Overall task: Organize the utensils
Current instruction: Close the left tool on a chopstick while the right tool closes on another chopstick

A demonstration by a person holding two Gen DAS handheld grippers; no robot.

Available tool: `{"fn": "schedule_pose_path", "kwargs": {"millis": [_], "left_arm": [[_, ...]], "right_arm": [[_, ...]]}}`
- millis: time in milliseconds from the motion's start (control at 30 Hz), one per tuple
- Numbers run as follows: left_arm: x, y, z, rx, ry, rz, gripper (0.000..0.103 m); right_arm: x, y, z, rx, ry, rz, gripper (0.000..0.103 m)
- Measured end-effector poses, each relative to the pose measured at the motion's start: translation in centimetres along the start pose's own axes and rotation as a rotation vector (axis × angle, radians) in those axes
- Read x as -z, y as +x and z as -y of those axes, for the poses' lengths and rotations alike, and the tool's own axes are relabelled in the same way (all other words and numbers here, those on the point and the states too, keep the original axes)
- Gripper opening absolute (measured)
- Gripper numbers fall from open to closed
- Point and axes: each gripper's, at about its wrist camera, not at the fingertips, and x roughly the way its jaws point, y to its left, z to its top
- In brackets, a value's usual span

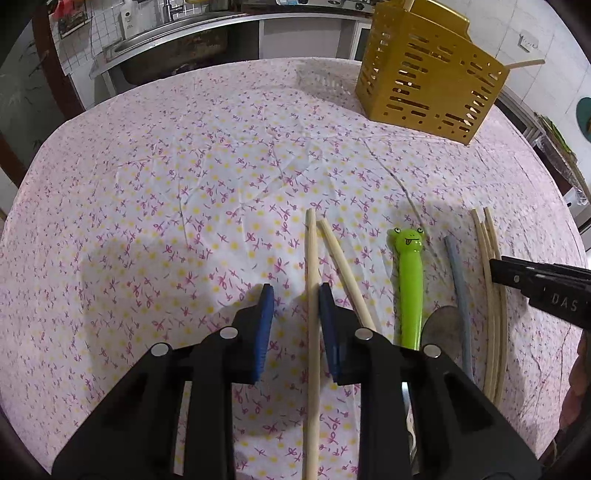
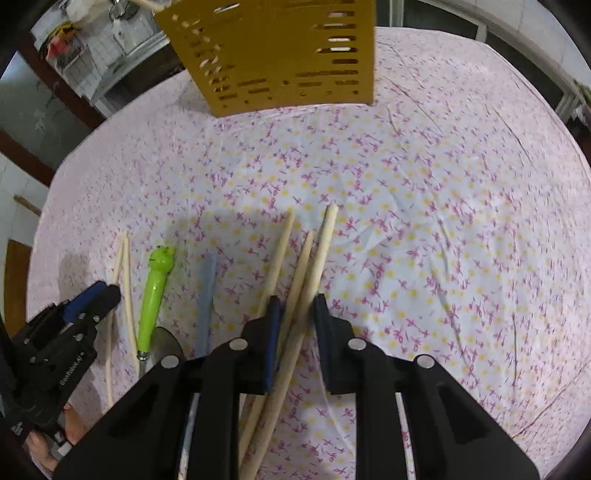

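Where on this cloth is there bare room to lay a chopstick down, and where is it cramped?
Free: the cloth left of the chopsticks, reaching back toward the yellow holder; also right of the right-hand chopstick bundle. Crowded: the near strip holding chopsticks, frog-handled utensil and grey-blue handle.

Pale chopsticks [image 1: 313,295], a green frog-handled utensil [image 1: 409,280] and a grey-handled one [image 1: 460,291] lie before a slotted yellow holder [image 1: 428,81].

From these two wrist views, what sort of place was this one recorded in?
Most likely a home kitchen. A steel sink on a counter stands against a tiled wall behind the table, which has a floral cloth, and a yellow slotted utensil holder sits on it with chopsticks beside.
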Motion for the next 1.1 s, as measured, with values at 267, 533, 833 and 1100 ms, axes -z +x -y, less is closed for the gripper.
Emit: {"fn": "schedule_pose_path", "kwargs": {"millis": [267, 533, 833, 1100], "left_arm": [[-0.7, 0.4, 0.3, -0.021, -0.001, -0.023, 0.023], [-1.0, 0.6, 0.3, -0.023, -0.002, -0.032, 0.022], [-0.8, 0.4, 0.3, -0.039, 0.003, -0.019, 0.008], [-0.8, 0.1, -0.2, -0.017, -0.020, -0.010, 0.005]], "right_arm": [[-0.2, 0.2, -0.9, 0.001, -0.030, 0.007, 0.015], [-0.1, 0.1, 0.4, -0.069, -0.005, -0.009, 0.011], [0.5, -1.2, 2.3, -0.081, -0.015, 0.022, 0.010], [0.8, -3.2, 4.0, -0.075, -0.014, 0.069, 0.006]]}}
